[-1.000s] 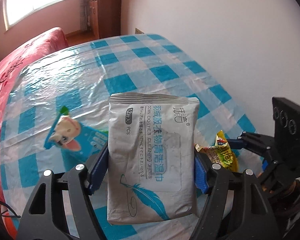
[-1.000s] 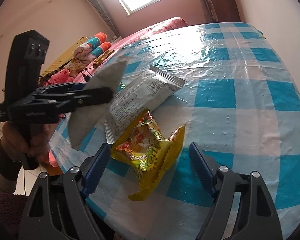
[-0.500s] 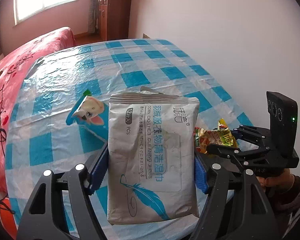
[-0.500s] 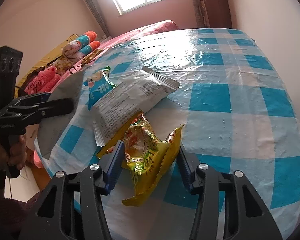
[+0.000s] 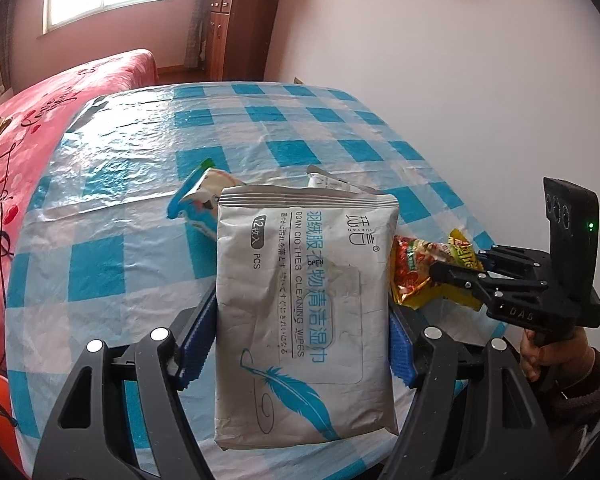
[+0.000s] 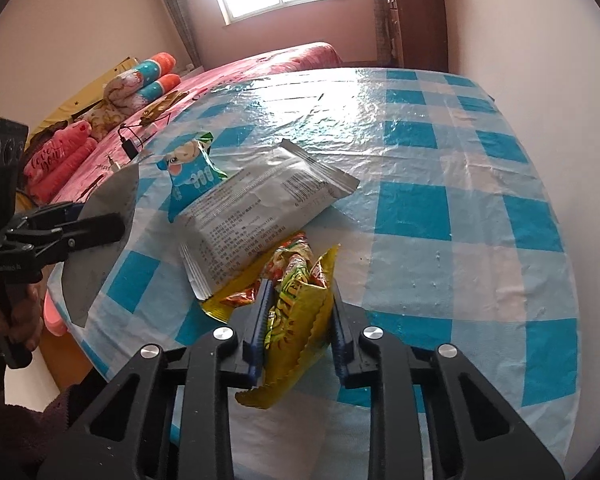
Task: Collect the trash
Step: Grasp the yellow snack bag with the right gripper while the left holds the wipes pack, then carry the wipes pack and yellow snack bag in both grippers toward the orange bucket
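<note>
The left gripper pinches the grey wipes pack, raised above the checked table. The right gripper, jaws just closing, squeezes the yellow snack wrapper; the wrapper perhaps touches the silver packet at its 11 o'clock.

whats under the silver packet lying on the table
Its near end overlaps the yellow snack wrapper, held in the right gripper. The blue cartoon packet lies behind it. Anything beneath its middle is hidden.
</note>
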